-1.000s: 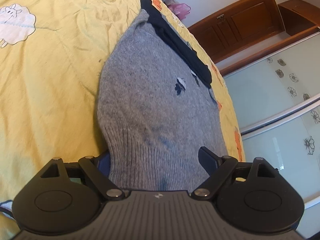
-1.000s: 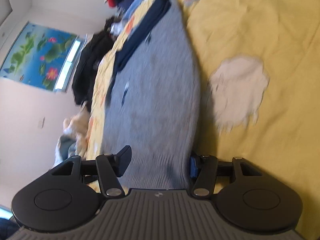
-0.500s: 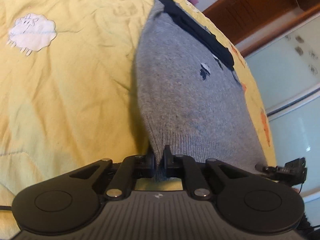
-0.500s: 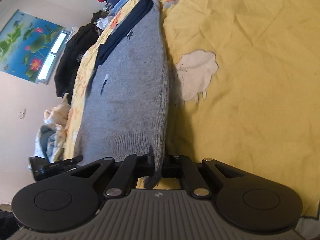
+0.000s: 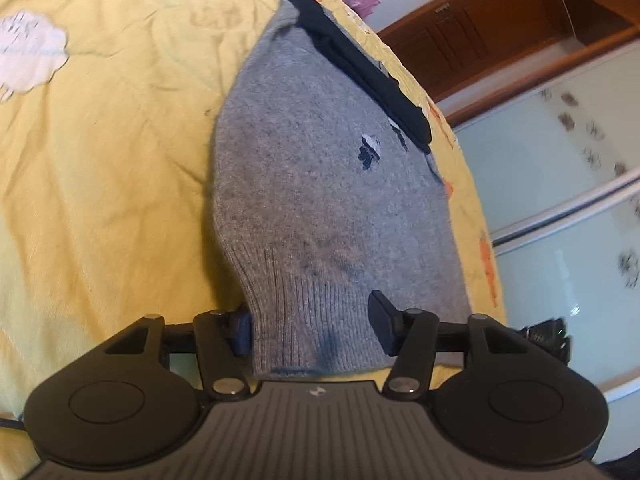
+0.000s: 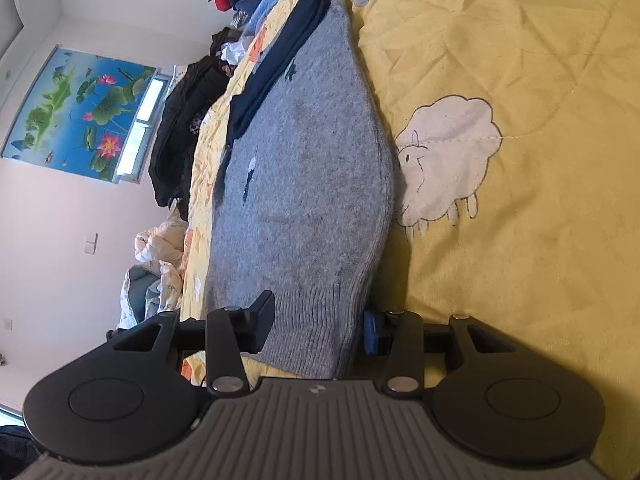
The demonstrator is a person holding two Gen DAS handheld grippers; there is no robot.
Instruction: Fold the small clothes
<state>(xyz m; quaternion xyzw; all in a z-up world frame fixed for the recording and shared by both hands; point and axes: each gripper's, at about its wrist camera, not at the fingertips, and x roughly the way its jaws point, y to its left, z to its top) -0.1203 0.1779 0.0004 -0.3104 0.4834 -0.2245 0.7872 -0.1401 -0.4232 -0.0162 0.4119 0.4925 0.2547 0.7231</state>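
A small grey knitted sweater point(image 5: 320, 184) with a dark navy collar band point(image 5: 360, 68) lies flat on the yellow bedspread point(image 5: 100, 160). Its ribbed hem point(image 5: 312, 328) lies between the fingers of my left gripper point(image 5: 310, 326), which is open. In the right wrist view the same sweater point(image 6: 308, 184) stretches away from me, and its ribbed hem point(image 6: 316, 328) lies between the fingers of my right gripper point(image 6: 316, 326), also open. Neither gripper pinches the cloth.
The yellow bedspread point(image 6: 520, 80) has white sheep prints point(image 6: 448, 160). The bed edge runs just beyond the sweater in both views. A pile of dark and red clothes point(image 6: 188, 120) lies past the far bed edge. A wooden cabinet point(image 5: 480, 28) and glass sliding doors point(image 5: 560, 200) stand beyond the bed.
Half a second ago both grippers were shut on the sweater's hem. Now both have opened and the hem lies loose between their fingers.
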